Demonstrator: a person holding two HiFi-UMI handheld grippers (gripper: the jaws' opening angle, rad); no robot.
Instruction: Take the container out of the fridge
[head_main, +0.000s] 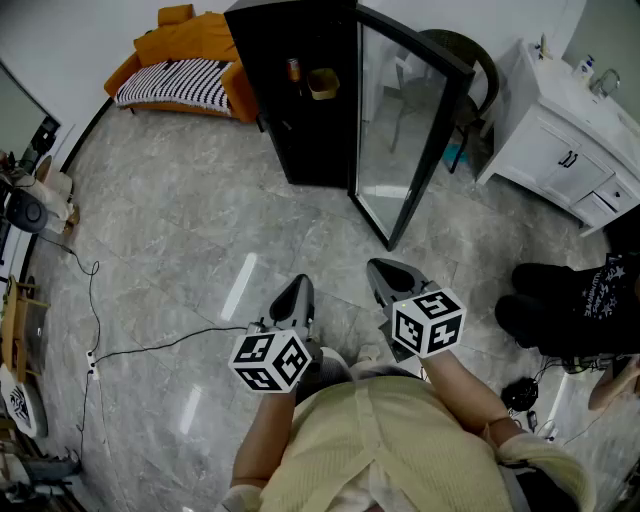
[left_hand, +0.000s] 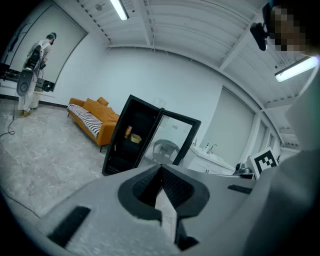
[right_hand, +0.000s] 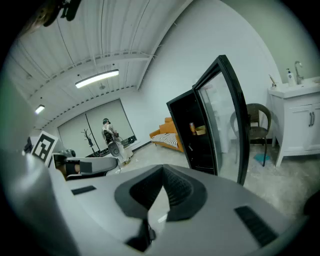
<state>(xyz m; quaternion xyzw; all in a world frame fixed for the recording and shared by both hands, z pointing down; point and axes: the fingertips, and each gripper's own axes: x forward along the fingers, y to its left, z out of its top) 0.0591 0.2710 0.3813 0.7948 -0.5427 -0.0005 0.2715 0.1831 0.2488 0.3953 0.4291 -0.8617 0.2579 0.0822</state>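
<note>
My two grippers are pressed together and empty, facing the open fridge.

The container (head_main: 322, 84) is a small, squat, pale-yellow tub. It sits on a shelf inside the fridge (head_main: 290, 130) in the upper middle of the head view, just right of an orange-brown bottle (head_main: 293, 70) and well apart from me. The fridge is a matt black box; its glass door (head_main: 395, 130), framed in black, stands swung open on the right. The floor (head_main: 180, 230) is glossy grey marbled tile. I hold my left gripper (head_main: 299, 285) and right gripper (head_main: 383, 268) side by side at lower centre, tipped slightly downward. Their smooth grey jaws meet tip to tip with nothing between them.
</note>
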